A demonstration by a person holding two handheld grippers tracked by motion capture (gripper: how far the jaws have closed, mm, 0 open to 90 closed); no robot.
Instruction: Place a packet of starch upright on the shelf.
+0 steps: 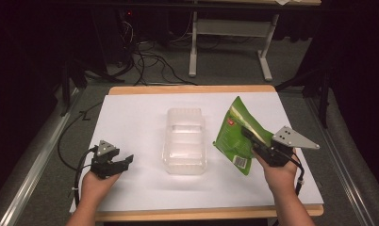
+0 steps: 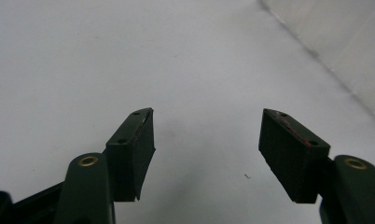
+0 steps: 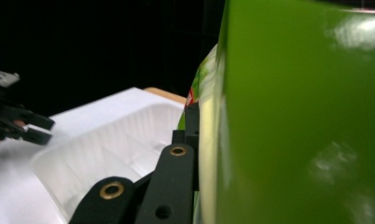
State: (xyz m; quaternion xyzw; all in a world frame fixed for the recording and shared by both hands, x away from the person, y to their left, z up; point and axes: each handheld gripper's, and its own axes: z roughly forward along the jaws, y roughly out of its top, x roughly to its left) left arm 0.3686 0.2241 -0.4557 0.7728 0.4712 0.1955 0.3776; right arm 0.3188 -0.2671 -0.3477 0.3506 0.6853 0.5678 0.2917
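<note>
Our right fingers (image 1: 248,133) are clamped on the green bag (image 1: 234,134), lifted clear of the bench (image 1: 140,117). Our left fingers (image 1: 127,160) rest wide open and empty. We should carry the bag level over the clear tray (image 1: 185,141) between them, keeping the grip firm.

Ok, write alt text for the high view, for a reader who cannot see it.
The right tongs, held in a person's hand, are shut on a green bag lifted at the right of a white-covered table. A clear plastic tray sits at the middle. The left tongs rest open on the left, holding nothing.
</note>
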